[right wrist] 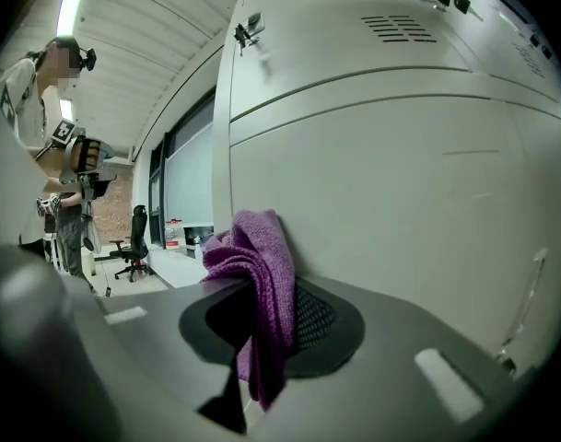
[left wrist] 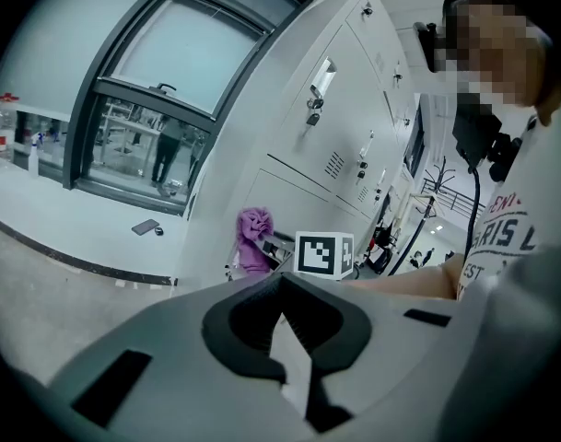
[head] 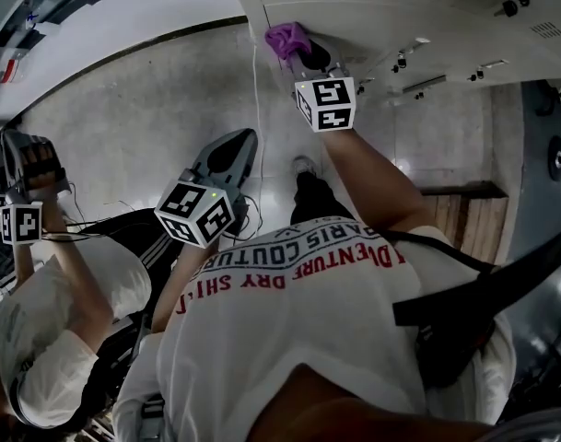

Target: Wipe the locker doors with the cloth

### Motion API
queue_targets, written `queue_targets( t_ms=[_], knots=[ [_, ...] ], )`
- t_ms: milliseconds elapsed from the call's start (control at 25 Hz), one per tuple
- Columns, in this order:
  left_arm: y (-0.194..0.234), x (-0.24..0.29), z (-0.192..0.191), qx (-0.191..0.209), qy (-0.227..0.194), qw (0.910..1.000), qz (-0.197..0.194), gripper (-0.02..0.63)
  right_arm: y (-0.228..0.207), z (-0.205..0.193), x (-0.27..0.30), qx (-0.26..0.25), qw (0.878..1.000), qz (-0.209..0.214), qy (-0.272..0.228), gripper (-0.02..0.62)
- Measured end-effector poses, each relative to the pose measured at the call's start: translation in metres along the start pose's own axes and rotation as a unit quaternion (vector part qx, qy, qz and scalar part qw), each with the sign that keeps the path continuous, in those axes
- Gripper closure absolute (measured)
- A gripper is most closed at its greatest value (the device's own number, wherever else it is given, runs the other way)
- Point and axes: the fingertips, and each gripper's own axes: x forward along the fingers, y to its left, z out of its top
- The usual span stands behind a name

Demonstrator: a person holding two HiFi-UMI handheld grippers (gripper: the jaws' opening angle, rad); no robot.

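The purple cloth (head: 286, 39) is bunched between the jaws of my right gripper (head: 298, 52), which is shut on it. The cloth presses against the lower part of a pale grey locker door (head: 372, 7). In the right gripper view the cloth (right wrist: 264, 265) hangs over the gripper (right wrist: 262, 295), with the locker door (right wrist: 381, 182) right behind it. My left gripper (head: 246, 138) is held lower, away from the lockers, shut and holding nothing. The left gripper view looks past the left gripper (left wrist: 280, 291) at the cloth (left wrist: 255, 238) and the row of lockers (left wrist: 317, 145).
A second person (head: 50, 339) stands at the left, holding a gripper with a marker cube (head: 20, 223). Black cables (head: 123, 219) trail on the floor. A wooden pallet (head: 464, 217) lies by the lockers. Keys (head: 510, 7) stick out of the locker doors. An office chair (right wrist: 134, 242) stands far off.
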Motion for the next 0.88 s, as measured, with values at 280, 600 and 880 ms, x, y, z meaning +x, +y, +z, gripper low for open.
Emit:
queue_targets(
  t_ms=[280,600,880],
  knots=[
    [-0.014,0.015,-0.005,0.001,0.01,0.9997,-0.021,0.606,-0.051,0.0,-0.026,-0.018,0.999,-0.04,-0.004,0.54],
    [-0.017,0.023,-0.005,0.005,0.015,0.9995,-0.028,0.606,-0.115,-0.001,-0.06,0.009,0.995,-0.098,-0.018,0.54],
    [-0.019,0.026,-0.006,0.005,0.018,0.9993,-0.032,0.606,-0.17,0.0,-0.09,-0.008,0.989,-0.148,-0.015,0.54]
  ],
)
